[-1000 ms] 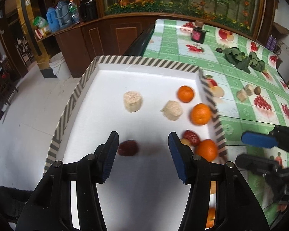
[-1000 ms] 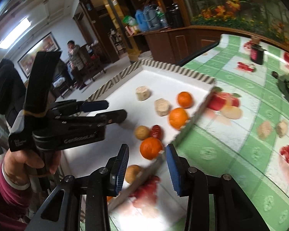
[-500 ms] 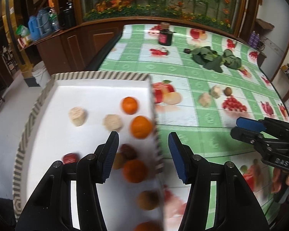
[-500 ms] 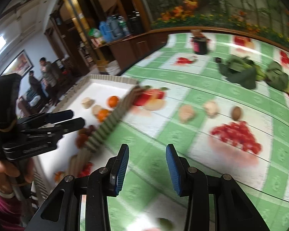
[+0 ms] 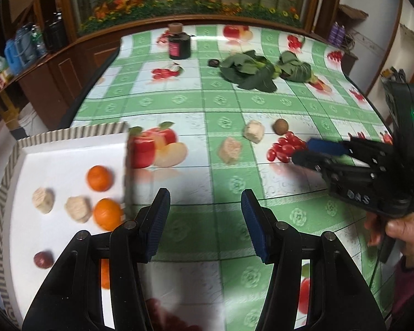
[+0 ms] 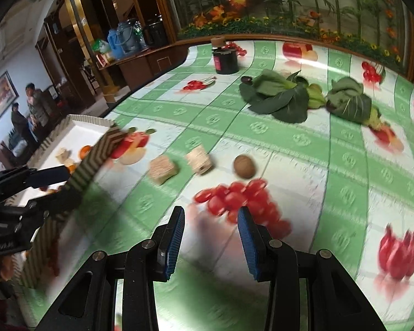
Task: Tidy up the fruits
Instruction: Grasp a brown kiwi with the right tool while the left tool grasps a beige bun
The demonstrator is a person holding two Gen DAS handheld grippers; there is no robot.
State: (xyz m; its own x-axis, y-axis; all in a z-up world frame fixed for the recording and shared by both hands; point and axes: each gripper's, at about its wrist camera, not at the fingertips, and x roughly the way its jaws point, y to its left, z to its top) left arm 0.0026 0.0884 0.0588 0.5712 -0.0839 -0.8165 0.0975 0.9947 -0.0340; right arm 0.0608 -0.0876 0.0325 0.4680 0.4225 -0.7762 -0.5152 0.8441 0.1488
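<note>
A white tray with a striped rim point(image 5: 69, 132) sits at the table's left and holds oranges point(image 5: 99, 178), pale beige chunks point(image 5: 77, 209) and a dark red fruit point(image 5: 43, 259). On the tablecloth lie two beige chunks point(image 6: 162, 168) point(image 6: 199, 161) and a brown kiwi-like fruit point(image 6: 244, 166), also in the left wrist view point(image 5: 281, 126). My left gripper point(image 5: 204, 220) is open and empty above the cloth, right of the tray. My right gripper point(image 6: 210, 241) is open and empty, just short of the kiwi and over printed cherries.
Leafy greens point(image 6: 278, 96) point(image 6: 350, 100) and a dark jar with a pink label point(image 6: 225, 60) stand at the table's far side. A wooden cabinet with blue jugs point(image 6: 124, 38) is beyond the left edge. People stand at far left point(image 6: 31, 104).
Both grippers have swung right, away from the tray and over the tablecloth. The right gripper now faces the loose chunks and the kiwi. Both stay open and empty.
</note>
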